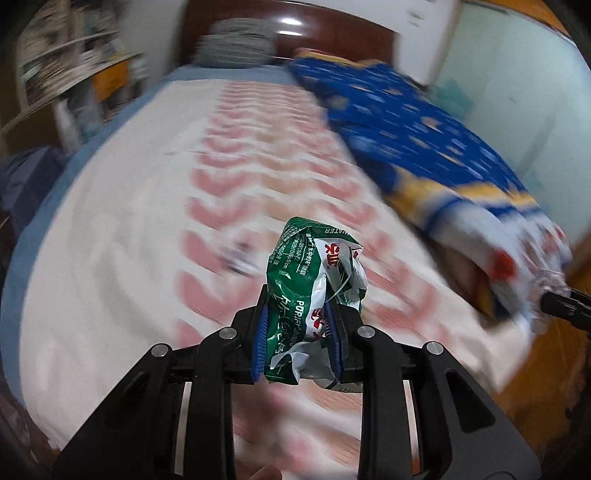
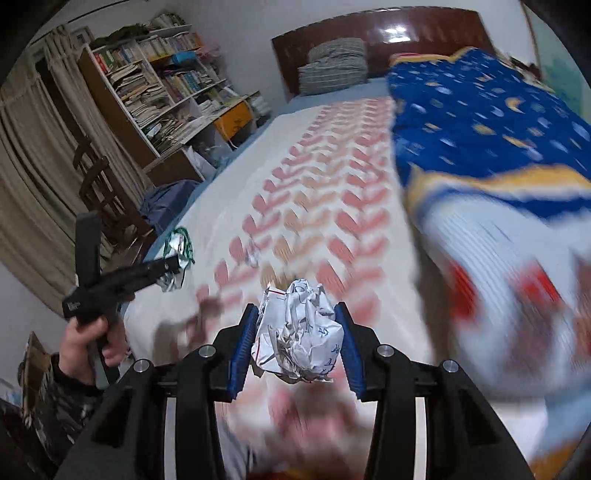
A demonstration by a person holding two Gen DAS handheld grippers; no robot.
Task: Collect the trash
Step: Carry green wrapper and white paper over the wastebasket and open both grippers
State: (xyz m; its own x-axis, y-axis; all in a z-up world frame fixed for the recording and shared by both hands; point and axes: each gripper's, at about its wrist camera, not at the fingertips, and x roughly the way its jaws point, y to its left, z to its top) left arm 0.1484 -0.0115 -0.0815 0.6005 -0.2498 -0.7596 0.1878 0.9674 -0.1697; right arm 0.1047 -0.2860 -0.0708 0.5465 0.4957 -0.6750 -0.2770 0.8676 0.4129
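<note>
My left gripper (image 1: 298,314) is shut on a crumpled green and white plastic wrapper (image 1: 314,280) and holds it above the bed. My right gripper (image 2: 297,332) is shut on a crumpled white paper ball (image 2: 299,328), also above the bed. In the right wrist view the left gripper (image 2: 166,266) shows at the left, held by a hand, with the green wrapper (image 2: 179,243) at its tip. In the left wrist view the right gripper's tip shows at the far right edge with a pale blurred wad. A small dark scrap (image 2: 253,256) lies on the bed sheet.
The bed sheet (image 2: 314,184) is white with pink chevrons. A blue patterned quilt (image 2: 480,122) is heaped along the right side. A dark headboard (image 2: 388,33) and folded grey blankets (image 2: 336,66) are at the far end. A bookshelf (image 2: 155,85) and wooden chair (image 2: 99,184) stand left.
</note>
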